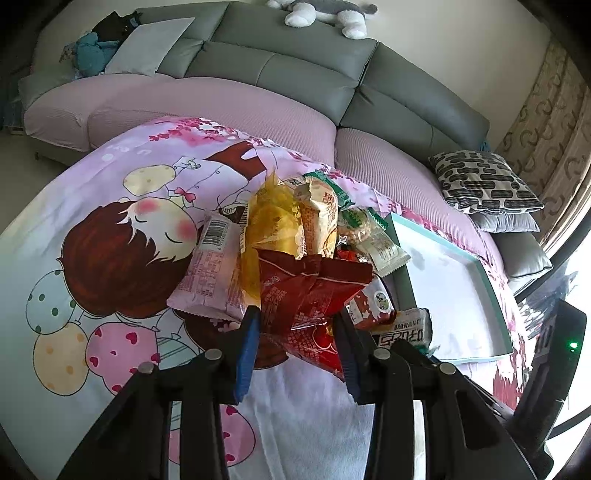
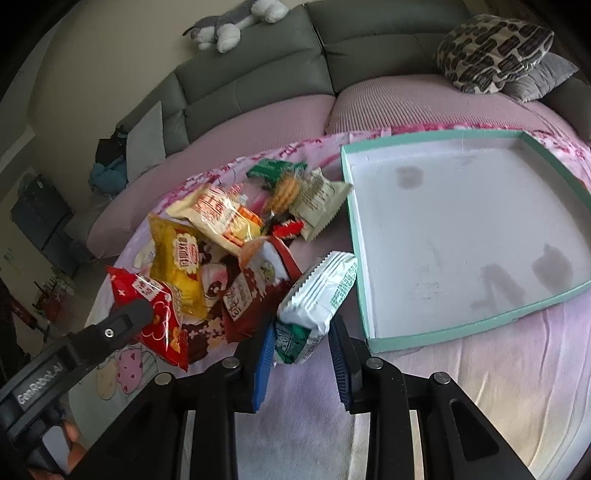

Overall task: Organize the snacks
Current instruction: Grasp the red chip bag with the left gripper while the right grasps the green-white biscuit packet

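A heap of snack packets lies on a pink cartoon-print cloth [image 1: 110, 206]. My left gripper [image 1: 297, 315] is shut on a red packet [image 1: 306, 291] at the near side of the heap; the same red packet [image 2: 159, 314] shows in the right wrist view under the left gripper's black finger [image 2: 125, 325]. My right gripper [image 2: 303, 328] is shut on a white and green packet [image 2: 317, 295] beside the near left corner of a teal-rimmed white tray [image 2: 369, 343]. Nothing lies in the tray. A yellow packet [image 2: 177, 266], a cream and orange one [image 2: 218, 218] and a maroon one [image 2: 251, 295] stay in the heap.
A pink packet [image 1: 210, 273] with a barcode lies left of the heap. Behind the cloth runs a grey sofa [image 1: 280, 62] with pink seat covers. A black-patterned cushion [image 2: 491, 51] sits beyond the tray, and a plush toy [image 2: 236, 22] lies on the sofa back.
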A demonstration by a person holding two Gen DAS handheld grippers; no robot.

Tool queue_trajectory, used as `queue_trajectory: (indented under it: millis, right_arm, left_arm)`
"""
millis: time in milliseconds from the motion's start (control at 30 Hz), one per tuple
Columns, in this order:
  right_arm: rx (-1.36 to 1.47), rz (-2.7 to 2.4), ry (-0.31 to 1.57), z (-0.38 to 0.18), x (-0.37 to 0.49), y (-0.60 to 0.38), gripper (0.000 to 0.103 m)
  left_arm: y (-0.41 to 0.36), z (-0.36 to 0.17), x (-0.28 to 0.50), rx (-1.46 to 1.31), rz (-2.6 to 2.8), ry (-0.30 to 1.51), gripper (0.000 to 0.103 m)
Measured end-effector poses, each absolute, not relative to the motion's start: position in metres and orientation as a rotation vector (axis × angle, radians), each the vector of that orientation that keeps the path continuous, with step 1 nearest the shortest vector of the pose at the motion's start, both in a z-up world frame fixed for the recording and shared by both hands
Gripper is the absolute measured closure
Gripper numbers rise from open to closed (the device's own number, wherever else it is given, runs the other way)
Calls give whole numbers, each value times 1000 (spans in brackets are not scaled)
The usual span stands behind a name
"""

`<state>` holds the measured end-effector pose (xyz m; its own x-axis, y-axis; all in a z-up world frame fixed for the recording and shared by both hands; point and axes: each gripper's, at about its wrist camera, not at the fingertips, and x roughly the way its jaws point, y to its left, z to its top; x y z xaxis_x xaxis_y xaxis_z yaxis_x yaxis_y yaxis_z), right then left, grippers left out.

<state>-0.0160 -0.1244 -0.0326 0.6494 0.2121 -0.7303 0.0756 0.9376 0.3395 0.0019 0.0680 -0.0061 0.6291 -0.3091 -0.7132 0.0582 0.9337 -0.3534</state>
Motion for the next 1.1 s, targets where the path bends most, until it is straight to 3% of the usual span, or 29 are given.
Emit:
queue_trajectory:
  millis: [367,533,700,800,833,900,1100]
  right_arm:
    - [370,61,872,-39,-12,-125,67]
    - [405,90,862,-39,-11,-124,52]
    - [435,83,856,-39,-9,-124,52]
    - [447,78,850,-39,-9,-126,55]
    - [437,71,850,-39,-9,-125,63]
    - [412,64,843,-36,-10,-124,71]
    - [388,65,794,-23,-17,-123,73]
  left_arm:
    - [69,-10,3,-314,-216,882,62]
    - [68,-10,3,-312,-217,884,62]
    - [68,-10,3,-308,-217,884,62]
    - [68,-10,3,-309,-217,884,62]
    - [68,-10,3,-309,-216,884,62]
    - [68,-10,3,-307,-215,883,62]
    - [69,-6,2,-302,-207,869,63]
